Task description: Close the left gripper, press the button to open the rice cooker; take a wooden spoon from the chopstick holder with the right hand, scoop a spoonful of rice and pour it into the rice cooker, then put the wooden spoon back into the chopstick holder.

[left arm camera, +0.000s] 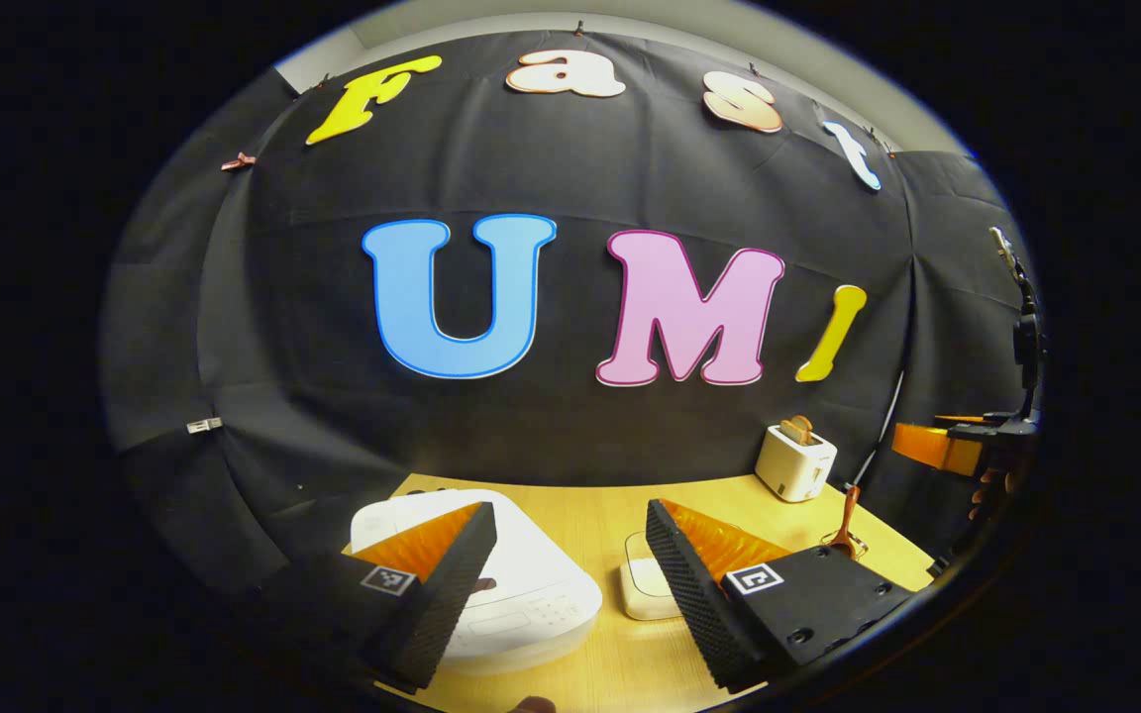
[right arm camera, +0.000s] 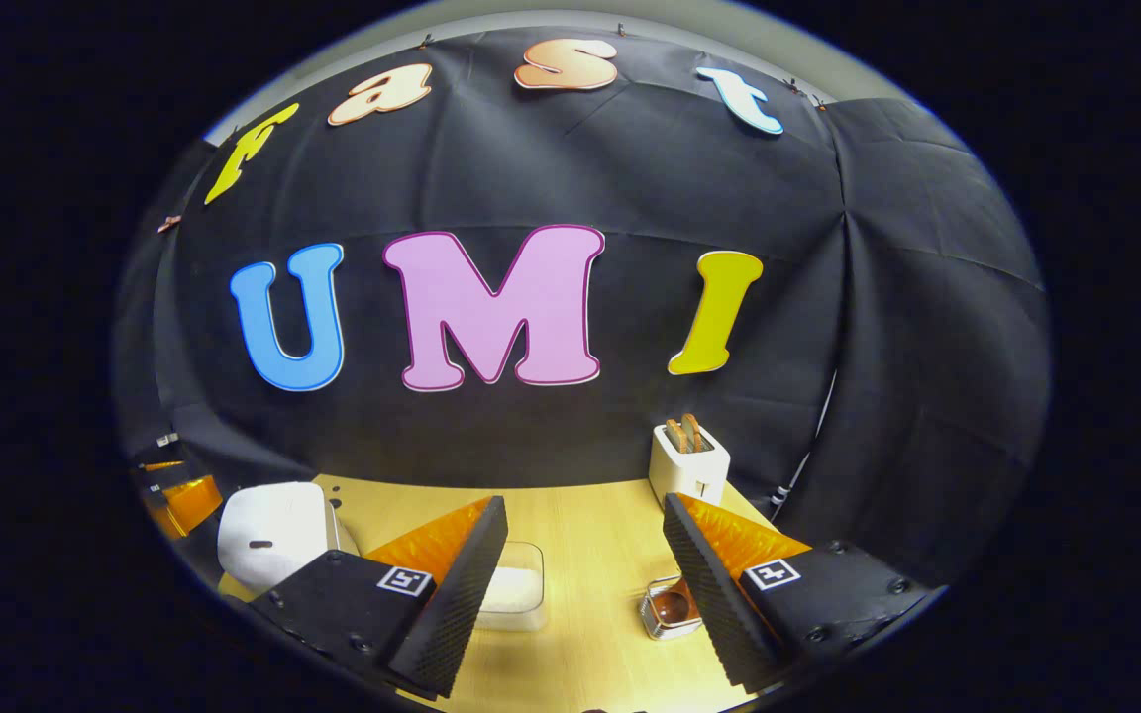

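The white rice cooker (left arm camera: 531, 604) sits at the table's lower left with its lid down. My left gripper (left arm camera: 570, 507) hovers open above and in front of it, holding nothing. A clear box of white rice (left arm camera: 645, 589) stands right of the cooker. The wooden spoon (left arm camera: 843, 525) stands in the chopstick holder (left arm camera: 853, 547) farther right. In the right gripper view, my right gripper (right arm camera: 585, 500) is open and empty above the table. The rice box (right arm camera: 513, 594) lies by its left finger and the chopstick holder (right arm camera: 665, 612) with the spoon (right arm camera: 674, 599) by its right finger. The cooker (right arm camera: 268, 535) is at the left.
A white toaster (left arm camera: 796, 460) with bread slices in it stands at the back right of the wooden table (left arm camera: 590, 520), seen also as the toaster (right arm camera: 689, 460) near the cloth wall. A cable runs down the wall behind it. A hand holds the other gripper (left arm camera: 942, 446) at the far right.
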